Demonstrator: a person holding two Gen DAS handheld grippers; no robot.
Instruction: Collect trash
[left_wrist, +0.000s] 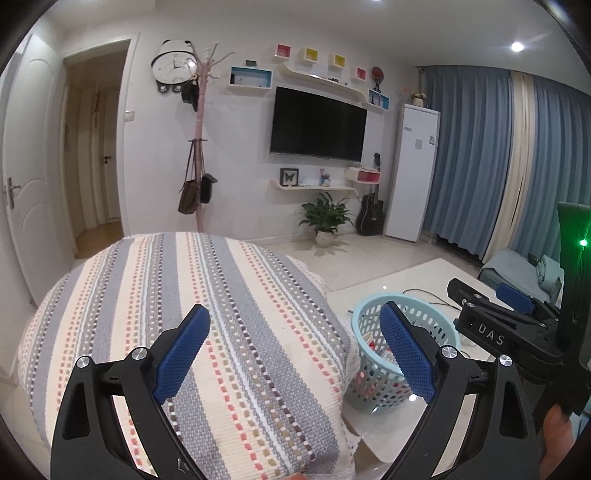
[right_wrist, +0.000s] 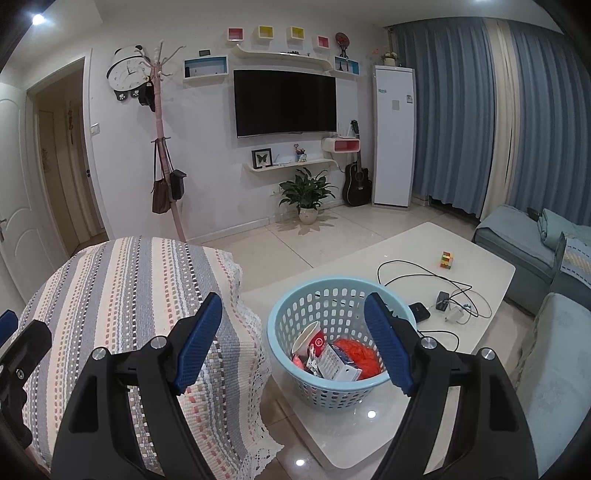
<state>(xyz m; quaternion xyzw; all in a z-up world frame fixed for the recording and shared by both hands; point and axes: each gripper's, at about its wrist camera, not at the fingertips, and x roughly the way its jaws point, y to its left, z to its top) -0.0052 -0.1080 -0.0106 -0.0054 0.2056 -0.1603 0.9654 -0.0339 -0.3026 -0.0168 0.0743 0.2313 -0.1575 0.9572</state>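
A light blue perforated basket stands on the white glossy coffee table. Inside it lie a red-and-white paper cup, a white printed box and an orange crumpled piece. My right gripper is open and empty, held above the basket's near left rim. My left gripper is open and empty above the striped cover. The basket shows at its right, partly hidden behind a blue pad. The right gripper shows at the right edge of the left wrist view.
A striped woven cover with lace trim drapes over furniture left of the table. On the table lie black cables, a charger, a black device and a coloured cube. A blue sofa stands at right.
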